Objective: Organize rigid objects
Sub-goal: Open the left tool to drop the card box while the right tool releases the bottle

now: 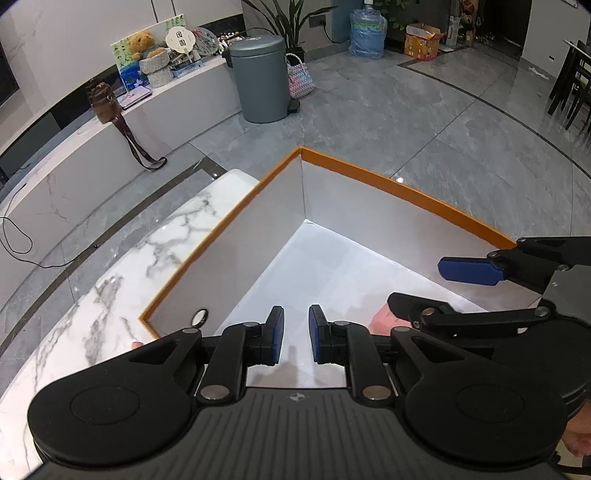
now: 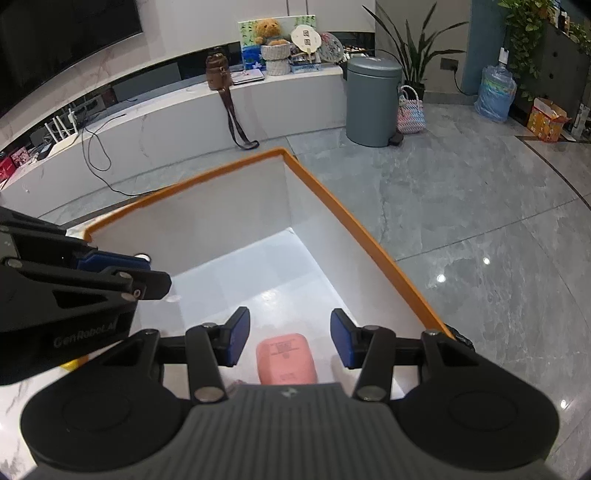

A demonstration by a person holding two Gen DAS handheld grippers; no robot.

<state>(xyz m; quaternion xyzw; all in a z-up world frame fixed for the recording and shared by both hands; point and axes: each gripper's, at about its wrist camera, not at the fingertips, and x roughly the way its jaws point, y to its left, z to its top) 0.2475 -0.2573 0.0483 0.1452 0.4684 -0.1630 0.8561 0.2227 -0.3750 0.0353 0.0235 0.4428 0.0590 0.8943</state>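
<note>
An orange-rimmed box with white inner walls sits on a marble table; it also shows in the right wrist view. A pink rectangular object lies on the box floor, and part of it shows in the left wrist view. My right gripper is open above the pink object, apart from it; it also shows in the left wrist view. My left gripper hovers over the box floor, jaws a little apart and empty; it also shows in the right wrist view.
The marble table extends left of the box. A small round thing sits by the box's near left wall. On the floor beyond stand a grey bin, a woven basket and a water jug.
</note>
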